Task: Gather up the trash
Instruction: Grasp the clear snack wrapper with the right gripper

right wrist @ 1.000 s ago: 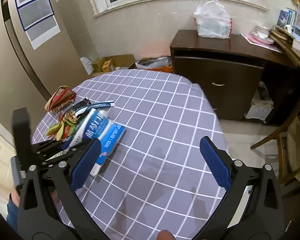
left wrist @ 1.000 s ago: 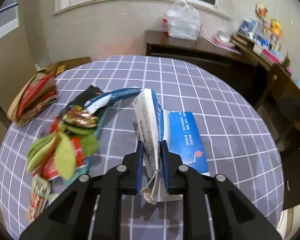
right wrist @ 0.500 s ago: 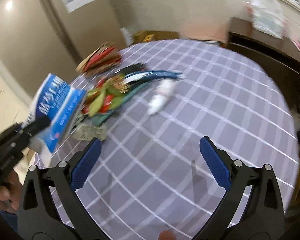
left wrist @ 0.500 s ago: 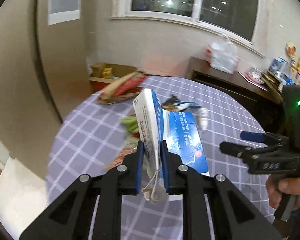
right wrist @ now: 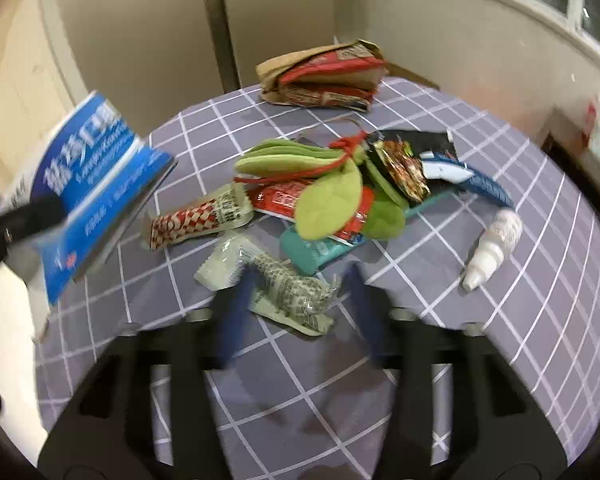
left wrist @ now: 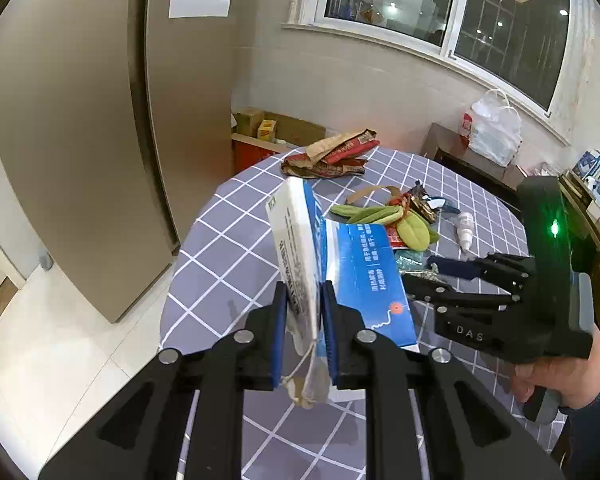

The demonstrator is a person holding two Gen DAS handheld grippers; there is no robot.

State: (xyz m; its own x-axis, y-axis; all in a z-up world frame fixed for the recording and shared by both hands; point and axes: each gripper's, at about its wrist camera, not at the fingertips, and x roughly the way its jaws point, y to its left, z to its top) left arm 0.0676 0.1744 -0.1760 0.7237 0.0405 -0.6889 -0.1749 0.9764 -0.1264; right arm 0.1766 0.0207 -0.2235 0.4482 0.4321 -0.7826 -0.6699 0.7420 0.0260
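My left gripper (left wrist: pixel 303 304) is shut on a flattened blue and white box (left wrist: pixel 364 276) and holds it in the air above the table's near left edge; the box also shows at the left of the right wrist view (right wrist: pixel 96 184). My right gripper (right wrist: pixel 296 284) is partly open, its blurred blue fingers on either side of a crumpled clear wrapper (right wrist: pixel 292 292) lying on the table. Behind it lies a pile of trash (right wrist: pixel 340 184): green leaf-shaped wrappers, red packets, a teal tube, a red-checked wrapper (right wrist: pixel 196 216).
A round table with a purple checked cloth (right wrist: pixel 540 320) holds a small white bottle (right wrist: pixel 496 244) at the right and a brown and red paper bag (right wrist: pixel 324 76) at the far edge. Cardboard boxes (left wrist: pixel 276 132) stand on the floor beyond. A dark cabinet (left wrist: pixel 472 160) stands by the window wall.
My left gripper has lifted the box off the table and swung it left. My right gripper has turned toward the trash pile, come down to the clear wrapper and narrowed around it.
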